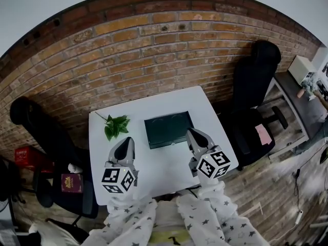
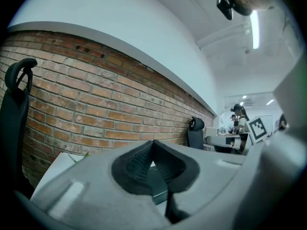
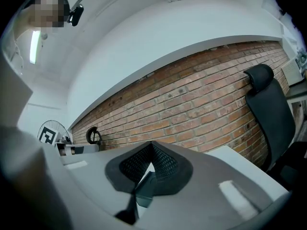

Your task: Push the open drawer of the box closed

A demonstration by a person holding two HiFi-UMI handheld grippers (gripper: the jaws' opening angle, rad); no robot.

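The box (image 1: 168,129), dark green and flat, lies near the centre of the white desk (image 1: 154,170). From the head view it cannot be determined how far its drawer stands out.

Left gripper (image 1: 125,140): held above the near-left part of the desk, pointing toward the brick wall (image 1: 154,50). It is just beside the box's near-left corner and not touching it. In the left gripper view the fingers (image 2: 136,163) are closed tip to tip, with nothing gripped.

Right gripper (image 1: 191,131): held above the box's near-right corner. In the right gripper view the fingers (image 3: 165,163) are also closed tip to tip, with nothing gripped.

A green leaf sprig (image 1: 116,126) lies on the desk left of the box. One black office chair (image 1: 254,81) stands to the right of the desk.
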